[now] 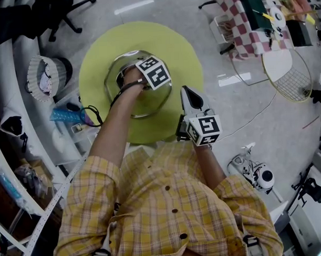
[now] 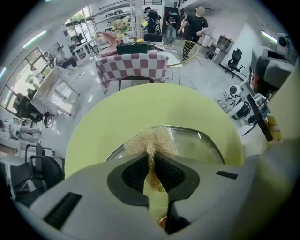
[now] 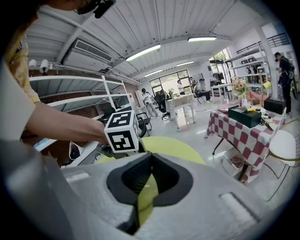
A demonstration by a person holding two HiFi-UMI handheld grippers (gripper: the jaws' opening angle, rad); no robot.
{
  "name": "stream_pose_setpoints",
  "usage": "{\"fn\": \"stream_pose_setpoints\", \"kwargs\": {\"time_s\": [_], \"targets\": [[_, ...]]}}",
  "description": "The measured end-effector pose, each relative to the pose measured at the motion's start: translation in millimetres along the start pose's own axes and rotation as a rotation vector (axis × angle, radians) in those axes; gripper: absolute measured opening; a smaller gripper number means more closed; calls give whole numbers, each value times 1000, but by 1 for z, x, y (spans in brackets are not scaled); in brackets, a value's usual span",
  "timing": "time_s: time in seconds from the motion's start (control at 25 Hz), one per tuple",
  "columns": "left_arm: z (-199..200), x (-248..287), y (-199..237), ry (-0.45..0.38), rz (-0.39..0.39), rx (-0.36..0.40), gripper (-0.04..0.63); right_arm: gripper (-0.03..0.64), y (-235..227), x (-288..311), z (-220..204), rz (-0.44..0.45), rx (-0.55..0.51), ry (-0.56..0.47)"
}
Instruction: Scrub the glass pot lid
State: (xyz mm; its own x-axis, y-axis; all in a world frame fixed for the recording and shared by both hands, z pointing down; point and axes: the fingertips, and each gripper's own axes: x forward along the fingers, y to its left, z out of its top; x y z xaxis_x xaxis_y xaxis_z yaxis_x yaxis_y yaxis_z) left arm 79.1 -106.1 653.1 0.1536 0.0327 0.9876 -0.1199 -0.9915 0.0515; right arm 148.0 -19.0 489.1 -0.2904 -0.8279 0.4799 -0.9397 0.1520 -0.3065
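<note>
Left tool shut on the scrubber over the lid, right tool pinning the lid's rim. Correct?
One error: the right tool isn't pinning the rim. Its jaws are together on nothing, and it hangs clear of the lid, as the right gripper view and head view show. The rest holds: the left tool is shut on the scrubber over the lid.

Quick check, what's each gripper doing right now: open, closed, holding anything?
Left gripper: closed on the fibrous scrubber, over the glass pot lid.
Right gripper: closed, empty.
</note>
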Motion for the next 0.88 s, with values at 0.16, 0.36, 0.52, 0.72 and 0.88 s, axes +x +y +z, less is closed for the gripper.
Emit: {"fn": "stream_pose_setpoints", "kwargs": {"time_s": [0.16,0.36,0.52,0.72,0.88], "targets": [[1,0,-5,5,0,4,43,-2,-1,-2,0,-4,0,-3],[1,1,-10,12,1,8,43,-2,-2,-4,-1,-8,-2,-2],[2,2,-13,24,-5,-27,43,-2,-3,-5,-2,-6,0,-4],[3,2,-18,29,-1,-73,43,-2,-4,-9,-2,-10,0,-5],[3,1,-19,12,-11,-140,43,-2,-4,-11,-2,-12,-1,-7]]}}
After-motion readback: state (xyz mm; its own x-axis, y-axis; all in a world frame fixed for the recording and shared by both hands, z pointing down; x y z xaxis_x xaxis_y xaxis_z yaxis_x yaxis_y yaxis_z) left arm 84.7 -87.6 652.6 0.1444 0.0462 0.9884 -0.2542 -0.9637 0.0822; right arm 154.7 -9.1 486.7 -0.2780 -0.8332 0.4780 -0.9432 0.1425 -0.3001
